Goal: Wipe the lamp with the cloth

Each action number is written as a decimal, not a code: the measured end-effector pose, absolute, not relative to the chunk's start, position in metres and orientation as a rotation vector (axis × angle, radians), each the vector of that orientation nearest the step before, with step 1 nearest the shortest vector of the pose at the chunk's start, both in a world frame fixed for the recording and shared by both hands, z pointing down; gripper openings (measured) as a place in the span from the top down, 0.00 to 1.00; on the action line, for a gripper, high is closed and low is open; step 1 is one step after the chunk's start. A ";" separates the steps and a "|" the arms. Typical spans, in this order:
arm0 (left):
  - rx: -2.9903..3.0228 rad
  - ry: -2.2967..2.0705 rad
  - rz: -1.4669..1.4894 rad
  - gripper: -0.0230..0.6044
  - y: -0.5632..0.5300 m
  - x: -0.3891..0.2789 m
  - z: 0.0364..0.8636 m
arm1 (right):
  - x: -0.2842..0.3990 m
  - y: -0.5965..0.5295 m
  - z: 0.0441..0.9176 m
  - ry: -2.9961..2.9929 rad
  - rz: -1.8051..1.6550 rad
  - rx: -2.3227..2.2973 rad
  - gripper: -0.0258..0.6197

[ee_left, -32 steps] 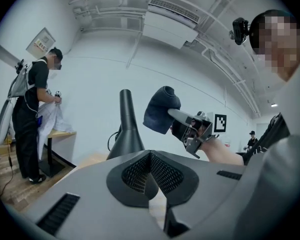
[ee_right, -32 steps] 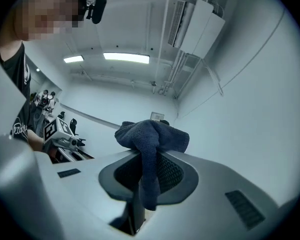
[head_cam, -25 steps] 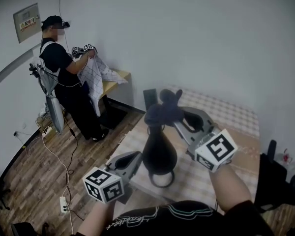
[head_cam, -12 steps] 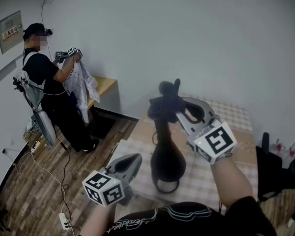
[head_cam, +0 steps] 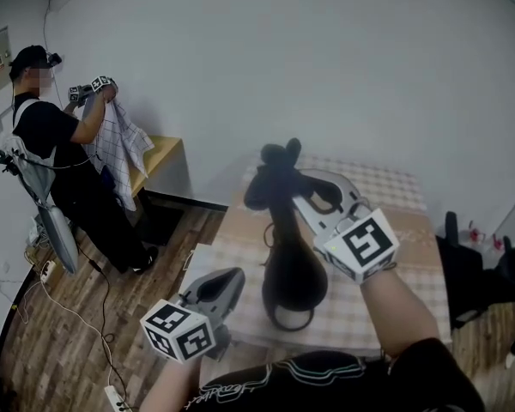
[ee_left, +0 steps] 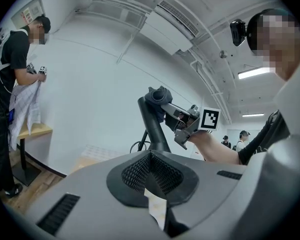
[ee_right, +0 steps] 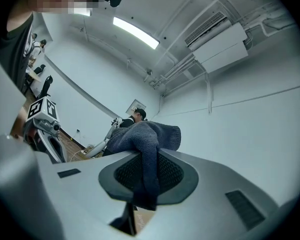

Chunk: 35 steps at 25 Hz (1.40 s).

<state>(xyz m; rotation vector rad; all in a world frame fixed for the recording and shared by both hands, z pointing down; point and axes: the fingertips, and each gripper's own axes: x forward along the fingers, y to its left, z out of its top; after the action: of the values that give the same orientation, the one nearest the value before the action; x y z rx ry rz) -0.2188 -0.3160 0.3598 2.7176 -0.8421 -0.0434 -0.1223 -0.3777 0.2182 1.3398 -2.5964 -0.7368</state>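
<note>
Wipe under way, top end only. Right gripper (head_cam: pixel 285 189) has its jaws clamped on the dark cloth (head_cam: pixel 269 177), a fold of it hanging down between the pads in the right gripper view; the cloth is bunched over the head of the lamp (head_cam: pixel 289 273). Lamp is black, upright on the table (head_cam: pixel 386 197), thin neck above a bulbous body and ring foot. Likely left: neck, body, foot; no telling from here which surfaces are already clean. Left gripper (head_cam: pixel 230 279) sits low, to the left of the lamp body, near but apart, jaws closed together with nothing in them; not steadying the lamp. Room: lamp stands toward the near left part of the table, with the near edge and left edge both close, so a sideways push at the top could tip it that way. Open tabletop behind and to the right; wall beyond. Another person (head_cam: pixel 56 140) stands well apart at far left.
</note>
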 end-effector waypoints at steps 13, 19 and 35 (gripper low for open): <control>2.710 -0.793 -0.041 0.96 -0.283 -0.226 0.370 | -0.113 -0.341 0.248 -2.573 -0.636 1.403 0.87; 2.720 -0.765 -0.048 0.96 -0.267 -0.222 0.371 | -0.109 -0.326 0.270 -2.547 -0.588 1.392 0.87; 2.631 -0.849 0.020 0.96 -0.239 -0.204 0.383 | -0.086 -0.301 0.331 -2.607 -0.369 1.284 0.87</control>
<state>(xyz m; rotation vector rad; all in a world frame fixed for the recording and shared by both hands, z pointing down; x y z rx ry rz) -0.2041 -0.2394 0.3835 2.6307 -0.8493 0.0196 -0.0860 -0.3012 0.3314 1.2844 -2.6070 -0.3688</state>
